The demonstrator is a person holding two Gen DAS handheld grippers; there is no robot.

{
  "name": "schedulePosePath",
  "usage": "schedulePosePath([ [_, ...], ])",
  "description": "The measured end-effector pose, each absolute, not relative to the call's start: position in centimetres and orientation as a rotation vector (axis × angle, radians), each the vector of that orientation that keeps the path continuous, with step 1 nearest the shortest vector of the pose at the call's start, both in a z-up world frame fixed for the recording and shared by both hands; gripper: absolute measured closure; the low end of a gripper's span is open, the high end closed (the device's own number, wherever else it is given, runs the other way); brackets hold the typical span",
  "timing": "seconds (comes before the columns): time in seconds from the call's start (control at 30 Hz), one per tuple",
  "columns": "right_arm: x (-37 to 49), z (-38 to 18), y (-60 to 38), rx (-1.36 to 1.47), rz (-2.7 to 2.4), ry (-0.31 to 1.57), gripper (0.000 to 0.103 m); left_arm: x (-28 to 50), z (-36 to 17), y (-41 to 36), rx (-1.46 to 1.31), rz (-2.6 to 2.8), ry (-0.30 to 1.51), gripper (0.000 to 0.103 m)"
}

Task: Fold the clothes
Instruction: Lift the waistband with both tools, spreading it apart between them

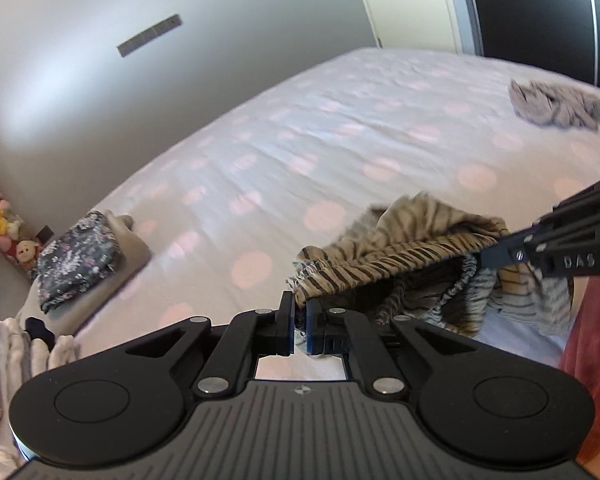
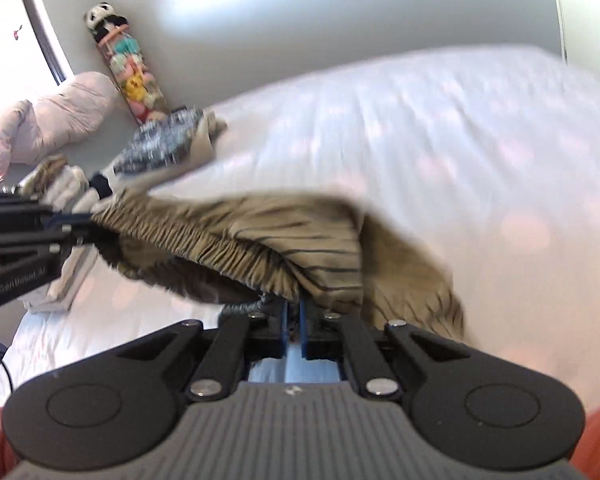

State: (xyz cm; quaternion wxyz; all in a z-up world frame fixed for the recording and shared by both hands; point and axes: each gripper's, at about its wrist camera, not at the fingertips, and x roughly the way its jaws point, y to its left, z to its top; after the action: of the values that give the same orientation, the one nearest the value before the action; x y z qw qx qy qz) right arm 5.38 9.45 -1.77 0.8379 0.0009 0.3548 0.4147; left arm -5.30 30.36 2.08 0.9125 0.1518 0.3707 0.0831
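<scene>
1. Striped garment [image 1: 400,256], tan with dark lines and a gathered elastic waistband, hangs between our two grippers just above the bed [image 1: 340,120]. We hold it at two separate points of the band so that it spreads out instead of bunching.
2. Our left gripper [image 1: 299,322] has its blue pads nearly together, pinching one end of the waistband. In its own view the cloth starts right at the pads and runs off to the right.
3. Our right gripper [image 2: 294,316] is likewise clamped almost shut on the other end of the band, and the fabric drapes away to its left toward the other gripper.
4. The band sags only a little between the two grips, which we judge gives us a straight top edge to fold against.
5. Further out, a folded floral garment [image 1: 76,256] sits on a pale folded piece at the bed's edge. We read this as the finished stack, kept well apart from the working area.
6. A crumpled grey garment [image 1: 560,106] lies far across the bed, probably still waiting its turn.
7. Soft toys [image 2: 132,76] stand in the corner by the wall.
</scene>
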Motion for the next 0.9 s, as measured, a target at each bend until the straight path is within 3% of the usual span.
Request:
schedulePosePath([
  [0.17, 7.1, 3.4, 9.5, -0.056, 0.86, 0.614, 0.096, -5.3, 7.5, 29.7, 0.245, 0.161, 0.677, 0.1],
  [0.33, 8.1, 4.3, 10.4, -0.101, 0.858, 0.6, 0.095, -5.1, 10.8, 28.2, 0.212, 0.135, 0.645, 0.1],
  [0.53, 10.8, 1.9, 9.8, -0.207, 0.764, 0.653, 0.095, -4.1, 6.1, 29.7, 0.125, 0.159, 0.745, 0.1],
  [0.63, 11.8, -0.1, 8.5, -0.152, 0.772, 0.766, 0.095, -3.8, 2.4, 31.1, 0.057, 0.174, 0.793, 0.1],
  [0.77, 9.9, -1.2, 7.1, -0.097, 0.814, 0.829, 0.088, -4.5, -1.4, 32.8, -0.014, 0.204, 0.835, 0.1],
  [0.9, 5.9, -2.4, 6.9, -0.036, 0.911, 0.9, 0.061, -5.6, -3.4, 33.7, -0.003, 0.257, 0.845, 0.099],
])
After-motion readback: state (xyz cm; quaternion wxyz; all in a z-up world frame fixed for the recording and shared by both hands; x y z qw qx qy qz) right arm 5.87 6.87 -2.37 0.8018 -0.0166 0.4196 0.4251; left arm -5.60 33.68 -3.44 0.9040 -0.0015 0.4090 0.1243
